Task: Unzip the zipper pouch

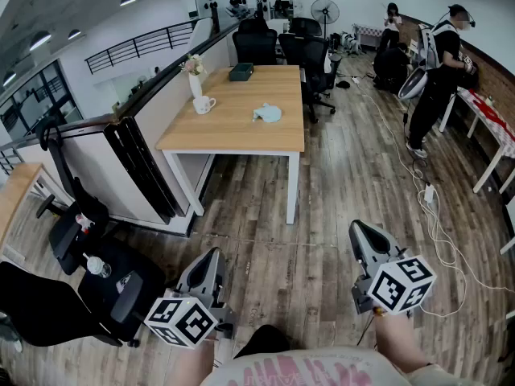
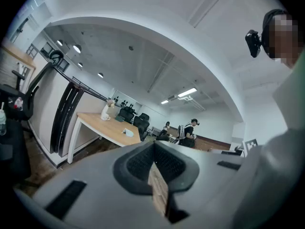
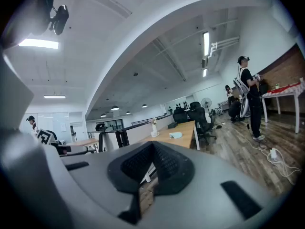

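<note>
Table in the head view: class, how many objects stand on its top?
4. A vase and a mug stand near the table's left edge, a dark box at its far end, and a pouch toward the right. None seems hidden.

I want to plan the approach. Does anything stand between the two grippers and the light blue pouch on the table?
Nothing visible does. Only bare wooden floor lies between the left gripper, the right gripper and the table, and nothing lies on the table in front of the zipper pouch.
</note>
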`<state>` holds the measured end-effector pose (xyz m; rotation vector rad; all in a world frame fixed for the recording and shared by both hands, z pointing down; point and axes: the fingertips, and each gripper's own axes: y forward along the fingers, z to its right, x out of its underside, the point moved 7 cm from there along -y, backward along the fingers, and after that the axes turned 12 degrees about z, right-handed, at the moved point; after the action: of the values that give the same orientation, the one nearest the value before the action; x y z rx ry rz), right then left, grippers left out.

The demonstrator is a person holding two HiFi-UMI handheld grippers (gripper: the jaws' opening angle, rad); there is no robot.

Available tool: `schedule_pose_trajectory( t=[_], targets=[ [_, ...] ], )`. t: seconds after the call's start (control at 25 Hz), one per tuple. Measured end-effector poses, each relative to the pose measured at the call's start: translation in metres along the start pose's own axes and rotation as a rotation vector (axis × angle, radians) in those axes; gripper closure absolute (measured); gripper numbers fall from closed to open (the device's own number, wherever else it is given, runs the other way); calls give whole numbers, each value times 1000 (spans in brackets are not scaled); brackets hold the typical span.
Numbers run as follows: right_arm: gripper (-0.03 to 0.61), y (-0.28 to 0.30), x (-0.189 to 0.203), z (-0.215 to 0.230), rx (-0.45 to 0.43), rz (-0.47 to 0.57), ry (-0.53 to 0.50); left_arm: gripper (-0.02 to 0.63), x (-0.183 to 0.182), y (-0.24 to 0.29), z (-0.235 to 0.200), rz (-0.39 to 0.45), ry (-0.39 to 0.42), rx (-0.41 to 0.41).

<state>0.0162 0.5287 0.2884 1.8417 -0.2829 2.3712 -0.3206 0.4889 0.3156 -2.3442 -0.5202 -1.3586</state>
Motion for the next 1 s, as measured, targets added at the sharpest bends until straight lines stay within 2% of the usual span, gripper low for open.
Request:
schedule_pose_trajectory(
  t=[0.36, 0.6, 0.76, 1.0],
  targets=[
    [583, 93, 8, 41, 14, -24, 11, 612, 0, 97, -36, -3, -15, 19],
    [583, 184, -9, 62, 3, -2, 11, 612, -27, 188, -69, 23, -29, 36],
    [583, 245, -21, 73, -12, 22, 13, 612, -43, 243, -93, 24, -4, 31],
    [581, 308, -7, 104, 9, 34, 85, 612, -32, 312, -120, 17, -70, 60]
  ],
)
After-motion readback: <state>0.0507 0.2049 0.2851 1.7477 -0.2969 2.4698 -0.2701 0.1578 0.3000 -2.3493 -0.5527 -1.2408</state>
